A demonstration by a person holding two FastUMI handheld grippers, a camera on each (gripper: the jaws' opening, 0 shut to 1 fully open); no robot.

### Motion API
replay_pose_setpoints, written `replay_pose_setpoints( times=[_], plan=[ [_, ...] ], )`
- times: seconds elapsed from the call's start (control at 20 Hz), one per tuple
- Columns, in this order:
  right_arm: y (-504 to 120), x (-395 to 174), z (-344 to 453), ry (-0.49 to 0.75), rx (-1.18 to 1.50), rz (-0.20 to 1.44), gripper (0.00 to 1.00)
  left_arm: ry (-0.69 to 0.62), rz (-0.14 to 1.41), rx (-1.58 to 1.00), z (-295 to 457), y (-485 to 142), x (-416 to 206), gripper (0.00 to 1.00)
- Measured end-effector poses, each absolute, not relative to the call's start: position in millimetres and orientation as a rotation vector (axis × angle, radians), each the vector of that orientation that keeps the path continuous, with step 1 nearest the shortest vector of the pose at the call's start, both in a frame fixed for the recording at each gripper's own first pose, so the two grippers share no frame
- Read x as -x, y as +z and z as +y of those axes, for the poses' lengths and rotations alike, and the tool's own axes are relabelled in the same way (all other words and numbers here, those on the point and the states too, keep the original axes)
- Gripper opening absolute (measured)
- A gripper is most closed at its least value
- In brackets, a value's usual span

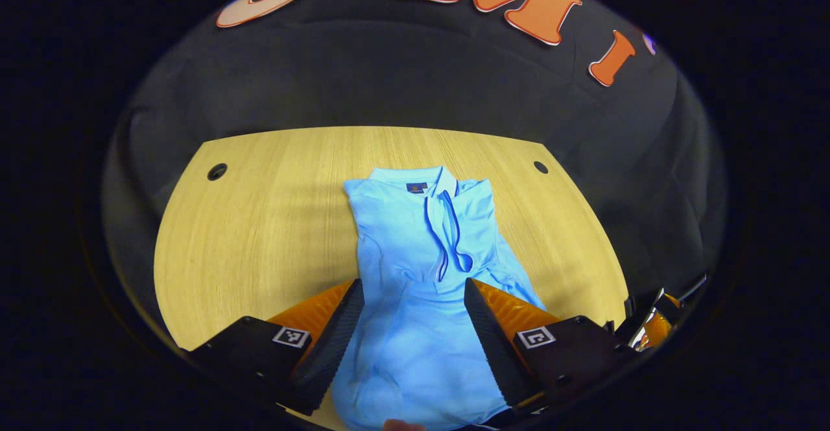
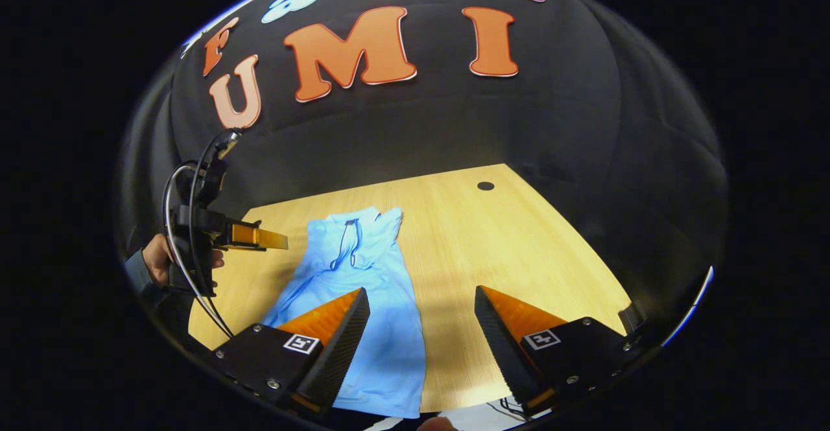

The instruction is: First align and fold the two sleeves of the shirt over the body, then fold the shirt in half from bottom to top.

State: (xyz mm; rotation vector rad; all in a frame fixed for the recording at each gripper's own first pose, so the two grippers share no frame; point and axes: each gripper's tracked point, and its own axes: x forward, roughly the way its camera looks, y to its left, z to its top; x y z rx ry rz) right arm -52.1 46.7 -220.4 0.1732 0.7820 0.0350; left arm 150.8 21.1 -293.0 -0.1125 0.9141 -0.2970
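Left gripper (image 1: 414, 295) hangs spread wide with nothing between its 2 fingers, right over the hem end of the shirt (image 1: 421, 269). Right gripper (image 2: 421, 304) gapes empty too, straddling the shirt's right edge. The shirt lies on the table (image 1: 259, 236), sleeves seemingly tucked in, long axis running straight away from hem to collar (image 1: 415, 178), so the hem looks nearest for both.

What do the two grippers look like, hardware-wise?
Both the left gripper and the right gripper have two wedge-shaped fingers with ribbed inner pads, on black blocks bearing square black-and-white markers. Right gripper view: looped cables arc over the left unit, and a dark sleeve covers the wrist holding it.
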Motion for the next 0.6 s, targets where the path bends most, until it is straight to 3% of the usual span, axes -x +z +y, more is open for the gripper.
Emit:
replay_pose_setpoints(
  times=[0.3, 0.6],
  plan=[
    [-248, 66, 71, 0.157, -0.134, 0.842, 0.99, -0.257, 0.814, 0.055, 51, -291, -90, 1.00],
    [-276, 97, 94, 0.250, -0.107, 0.922, 0.99, -0.195, 0.870, 0.077, 81, -327, -15, 1.00]
  ],
)
